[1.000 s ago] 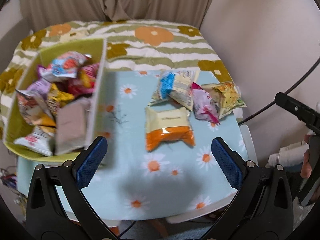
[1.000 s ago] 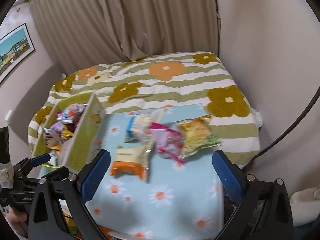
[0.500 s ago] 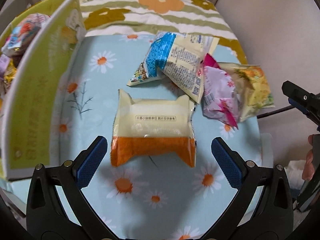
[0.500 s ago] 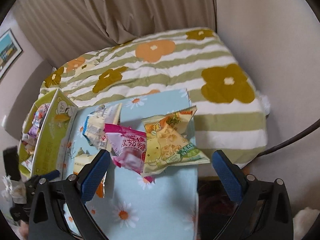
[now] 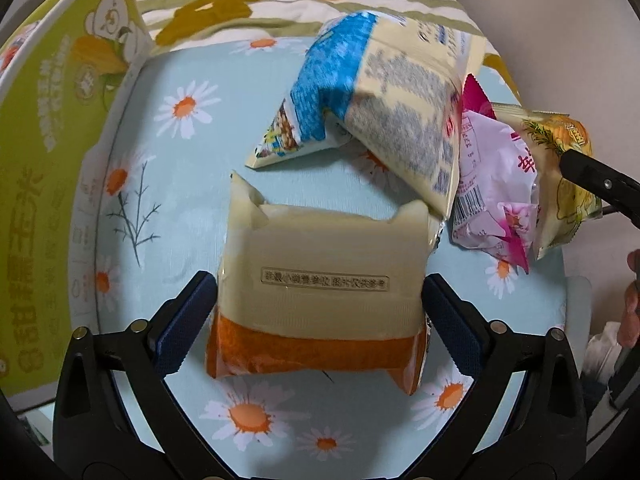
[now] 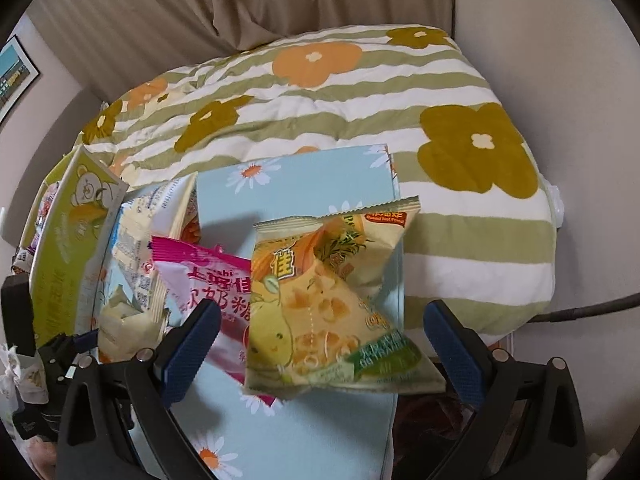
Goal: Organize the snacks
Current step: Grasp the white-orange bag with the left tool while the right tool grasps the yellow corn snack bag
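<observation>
Both grippers have dropped in close over the last second — from hanging well back over the worktop [image 5: 172, 200] to sitting right at the loose snacks. The left gripper [image 5: 320, 316] now straddles the cream-and-orange packet [image 5: 320, 292], its blue fingers [image 5: 184, 320] spread at either side, just beside the wrapper or barely brushing it; they have not clamped. The packet lies flat near the front edge, right of the green snack box [image 5: 48, 160].

The right gripper [image 6: 320, 344] has closed in on the yellow chip bag [image 6: 320, 300] at the worktop's right side, fingers wide apart around its lower half, nothing held. That bag overlaps the pink candy packet [image 6: 204, 280], which leans against the blue-and-cream pouch [image 5: 380, 112] farther back.

So the approach looks finished for both hands — I'd judge the squeeze comes next, then the carry left into the box.
</observation>
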Tool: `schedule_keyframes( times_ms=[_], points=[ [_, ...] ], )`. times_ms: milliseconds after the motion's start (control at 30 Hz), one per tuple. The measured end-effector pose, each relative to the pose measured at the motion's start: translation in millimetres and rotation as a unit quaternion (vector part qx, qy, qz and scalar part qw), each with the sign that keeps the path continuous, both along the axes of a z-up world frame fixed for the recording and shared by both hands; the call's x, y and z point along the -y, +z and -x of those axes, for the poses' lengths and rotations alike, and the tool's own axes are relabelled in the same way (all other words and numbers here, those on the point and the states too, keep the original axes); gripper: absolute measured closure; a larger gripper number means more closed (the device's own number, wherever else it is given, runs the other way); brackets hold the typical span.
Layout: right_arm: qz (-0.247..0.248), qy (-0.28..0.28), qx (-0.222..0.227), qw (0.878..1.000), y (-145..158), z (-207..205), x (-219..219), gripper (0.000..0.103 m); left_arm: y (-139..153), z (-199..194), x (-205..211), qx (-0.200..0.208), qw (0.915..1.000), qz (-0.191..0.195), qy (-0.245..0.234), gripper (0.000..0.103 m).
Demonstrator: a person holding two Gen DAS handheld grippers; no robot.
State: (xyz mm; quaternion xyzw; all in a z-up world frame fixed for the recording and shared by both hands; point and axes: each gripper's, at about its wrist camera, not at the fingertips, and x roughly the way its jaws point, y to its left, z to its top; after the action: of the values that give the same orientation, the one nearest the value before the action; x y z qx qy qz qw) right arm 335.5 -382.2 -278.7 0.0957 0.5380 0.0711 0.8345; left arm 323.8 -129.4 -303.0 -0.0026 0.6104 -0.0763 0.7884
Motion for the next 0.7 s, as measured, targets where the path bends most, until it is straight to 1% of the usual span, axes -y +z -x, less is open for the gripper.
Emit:
schedule_keyframes(
  times_ms=[33,67,100,267,500,533,567,600,700],
  points=[
    [0.002,0.002,-0.001,1.000,-1,-2,-1,0.003,-2,-1,-1,-0.005,1.0000,0.008,-0.001,0.009],
    [0.003,0.003,-0.002,1.000,-3,-3,-1,0.005,-3,-1,-3,-0.008,0.9998,0.017,0.000,0.016],
    [0.004,0.006,-0.004,1.000,-4,-5,-2,0.006,-4,-2,-4,-0.013,0.9995,0.028,0.001,0.016],
    [0.005,0.015,-0.016,1.000,-14,-14,-4,0.017,-2,-2,-6,-0.011,0.9994,0.033,-0.004,0.022],
    [-0.001,0.015,-0.027,1.000,-24,-21,-4,0.018,1,7,-14,-0.015,0.9995,0.028,-0.006,0.024],
    [-0.002,0.014,-0.028,1.000,-25,-22,-4,0.019,2,9,-15,-0.015,0.9995,0.027,-0.006,0.024],
    [-0.004,0.014,-0.029,0.999,-26,-22,-4,0.026,3,11,-16,-0.014,0.9996,0.025,-0.006,0.024],
    [-0.007,0.015,-0.032,0.999,-28,-23,-4,0.030,4,10,-17,-0.013,0.9996,0.024,-0.005,0.024],
    [-0.008,0.012,-0.031,0.999,-28,-22,-4,0.031,8,13,-21,-0.008,0.9996,0.027,-0.005,0.024]
  ],
)
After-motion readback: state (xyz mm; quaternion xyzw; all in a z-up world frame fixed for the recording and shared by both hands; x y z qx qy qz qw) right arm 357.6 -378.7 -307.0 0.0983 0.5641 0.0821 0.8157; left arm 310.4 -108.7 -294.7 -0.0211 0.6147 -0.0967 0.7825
